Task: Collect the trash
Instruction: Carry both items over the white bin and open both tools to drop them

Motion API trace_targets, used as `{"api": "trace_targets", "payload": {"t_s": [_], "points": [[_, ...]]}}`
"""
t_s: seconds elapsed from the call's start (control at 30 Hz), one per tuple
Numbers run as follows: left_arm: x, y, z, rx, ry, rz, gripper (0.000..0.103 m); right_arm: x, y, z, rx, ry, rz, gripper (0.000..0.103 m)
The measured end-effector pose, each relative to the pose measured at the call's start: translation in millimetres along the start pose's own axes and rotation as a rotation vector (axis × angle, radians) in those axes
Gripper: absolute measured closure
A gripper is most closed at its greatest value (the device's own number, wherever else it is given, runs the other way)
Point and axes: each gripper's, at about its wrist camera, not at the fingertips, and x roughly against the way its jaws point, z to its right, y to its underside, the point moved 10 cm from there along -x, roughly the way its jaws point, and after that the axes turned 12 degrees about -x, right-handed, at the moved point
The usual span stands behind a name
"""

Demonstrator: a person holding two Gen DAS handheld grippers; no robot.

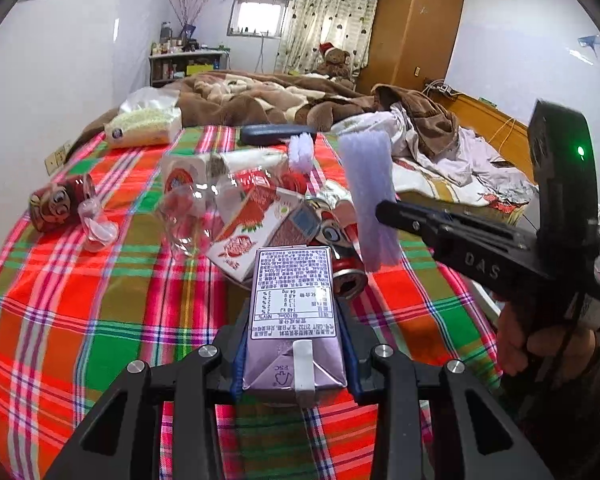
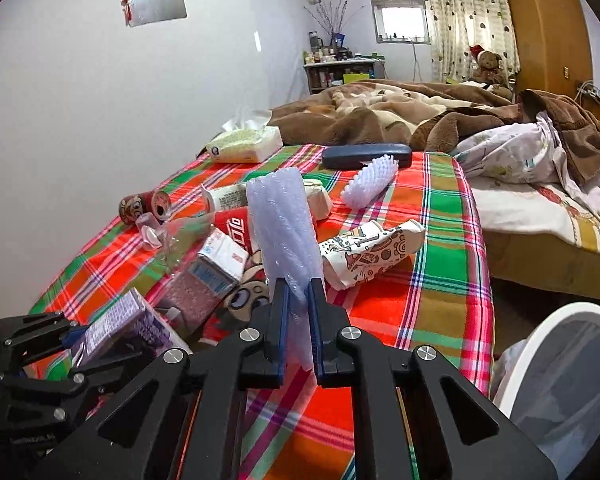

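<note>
My left gripper [image 1: 294, 344] is shut on a purple drink carton [image 1: 292, 312], held above the plaid cloth [image 1: 80, 312]; the carton also shows in the right wrist view [image 2: 120, 320]. My right gripper [image 2: 299, 304] is shut on a sheet of bubble wrap [image 2: 284, 228], which stands upright; it also shows in the left wrist view [image 1: 370, 200]. A trash pile lies ahead: a red-and-white carton [image 1: 252, 228], a clear plastic bottle [image 1: 188, 216], a crushed can [image 1: 340, 256], a red can [image 1: 58, 204] and a patterned paper wrapper [image 2: 372, 252].
A white bin with a liner [image 2: 568, 384] stands at the lower right beside the table. A tissue pack [image 2: 246, 144], a dark case [image 2: 366, 156] and a white brush [image 2: 370, 180] lie at the far end. A bed with blankets [image 2: 400, 116] is behind.
</note>
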Motion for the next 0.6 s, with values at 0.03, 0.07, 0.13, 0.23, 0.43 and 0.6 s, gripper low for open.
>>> {"api": "trace_targets", "payload": {"t_s": [0.03,0.07,0.13,0.23,0.43,0.6], "points": [[3.1,-3.0,1.9,-0.012,-0.004,0.006,0.065,3.6,-0.4,0.2,-0.009,0.000,0.009,0.093],[4.9,-4.9,2.7,-0.013,-0.007,0.010,0.065,6.7,-1.1,0.5,-0.015,-0.004,0.016,0.093],[8.5,-10.6,5.0,-0.014,-0.003,0.020,0.065,15.2,-2.7,1.2,-0.032,-0.015,0.030,0.093],[14.8,-21.1,11.9,-0.030,-0.001,0.044,0.065,28.3,-5.2,3.9,-0.049,-0.017,0.051,0.093],[17.4,-40.7,36.3,-0.078,0.023,0.068,0.065,56.7,-9.5,20.2,-0.089,0.011,0.111,0.093],[11.6,-58.6,59.7,-0.115,0.056,0.082,0.065,75.4,-12.3,42.0,-0.139,0.049,0.154,0.093]]}}
